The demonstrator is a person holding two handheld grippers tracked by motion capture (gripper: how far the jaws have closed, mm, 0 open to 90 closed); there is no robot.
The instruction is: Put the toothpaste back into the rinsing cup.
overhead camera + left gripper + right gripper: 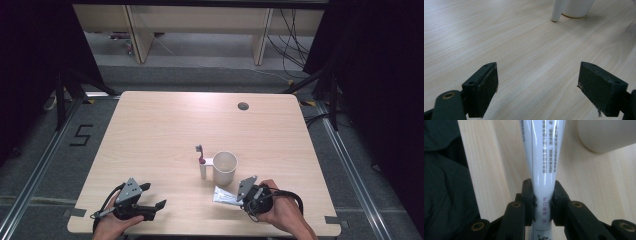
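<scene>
Toothpaste tube [543,167] clamped in right gripper [543,203] near counter's front edge; left gripper [537,87] released, idle; cup [224,168] untouched.

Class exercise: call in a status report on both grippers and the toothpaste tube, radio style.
Right gripper shut on toothpaste tube, near table's front edge. Left gripper open, empty, low over bare wood. White cup and toothbrush stand just beyond the tube.

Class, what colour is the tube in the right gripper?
White with small dark print; the tube shows best in the right gripper view.
</scene>
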